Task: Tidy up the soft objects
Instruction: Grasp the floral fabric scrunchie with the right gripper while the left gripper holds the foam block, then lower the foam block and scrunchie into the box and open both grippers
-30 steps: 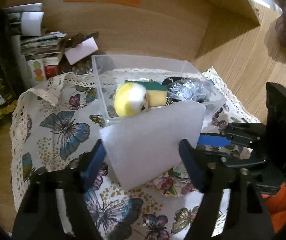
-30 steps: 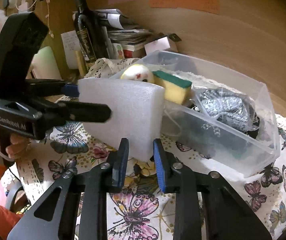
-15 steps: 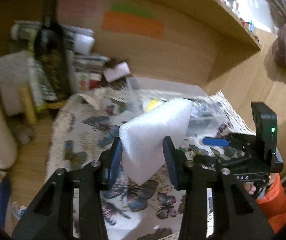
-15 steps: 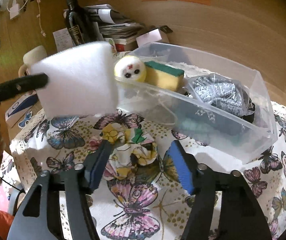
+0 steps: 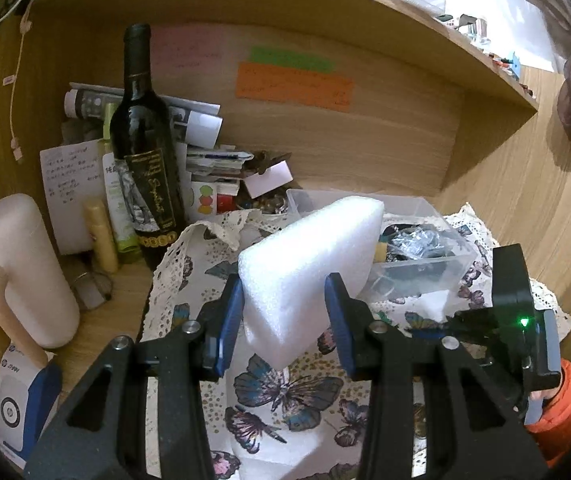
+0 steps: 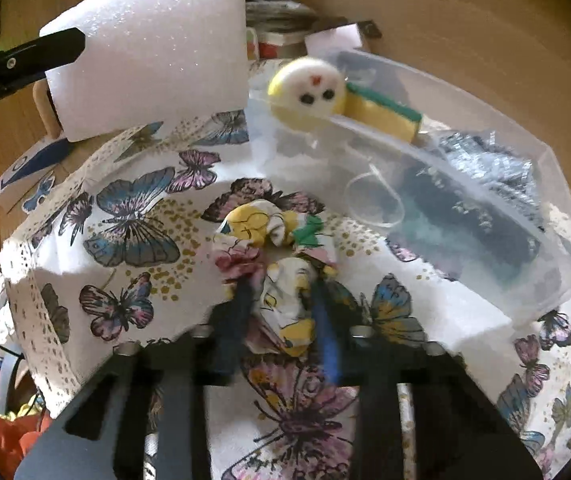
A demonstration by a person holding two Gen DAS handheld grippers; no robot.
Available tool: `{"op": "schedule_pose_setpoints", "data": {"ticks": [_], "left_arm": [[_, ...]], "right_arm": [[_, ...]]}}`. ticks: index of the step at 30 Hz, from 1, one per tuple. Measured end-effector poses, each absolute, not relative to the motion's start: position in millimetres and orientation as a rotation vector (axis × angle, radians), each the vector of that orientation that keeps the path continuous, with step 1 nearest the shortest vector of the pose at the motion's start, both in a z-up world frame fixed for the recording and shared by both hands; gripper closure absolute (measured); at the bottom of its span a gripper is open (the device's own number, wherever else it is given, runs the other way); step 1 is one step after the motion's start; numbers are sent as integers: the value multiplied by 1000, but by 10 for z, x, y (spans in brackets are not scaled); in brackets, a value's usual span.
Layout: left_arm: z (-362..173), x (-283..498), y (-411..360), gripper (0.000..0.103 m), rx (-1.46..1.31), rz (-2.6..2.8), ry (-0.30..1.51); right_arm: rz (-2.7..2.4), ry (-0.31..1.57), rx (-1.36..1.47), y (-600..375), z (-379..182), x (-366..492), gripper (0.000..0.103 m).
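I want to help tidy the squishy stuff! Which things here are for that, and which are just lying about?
For tidying: white foam block, floral scrunchie, yellow plush ball, sponge, clear bin.

Just lying about: wine bottle, papers, sticky notes, butterfly cloth.

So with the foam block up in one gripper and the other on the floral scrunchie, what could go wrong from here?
1. The left gripper pinches only the narrow end of the foam block; most of it overhangs and could swing or slip.
2. The right gripper, its jaws just closing, has only the near edge of the scrunchie; the grip may pull off.
3. The clear bin already looks full.
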State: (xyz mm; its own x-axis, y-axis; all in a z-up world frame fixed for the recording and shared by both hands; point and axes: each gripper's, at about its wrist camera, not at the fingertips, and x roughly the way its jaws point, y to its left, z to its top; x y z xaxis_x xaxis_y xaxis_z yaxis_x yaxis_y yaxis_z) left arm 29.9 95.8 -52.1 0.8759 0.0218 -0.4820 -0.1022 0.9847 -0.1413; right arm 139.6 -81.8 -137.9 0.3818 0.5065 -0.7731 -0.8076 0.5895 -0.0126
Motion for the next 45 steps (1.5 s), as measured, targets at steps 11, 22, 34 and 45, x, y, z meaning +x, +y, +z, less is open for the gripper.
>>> {"op": "schedule_pose_setpoints", "data": {"ticks": [11, 22, 34, 45], "left_arm": [[-308, 480, 872, 62, -180, 57, 444], [-115, 916, 660, 62, -144, 107, 377], [-446, 1636, 635, 61, -167, 126, 497], [-664, 1935, 517, 62, -132, 96, 575]], "right_arm": [[825, 672, -317, -1267, -965, 1277, 86], [748, 509, -200, -1636, -347, 1590, 86], [727, 536, -149, -1373, -329, 2194, 86], [686, 657, -186, -1164, -671, 2535, 85]]}}
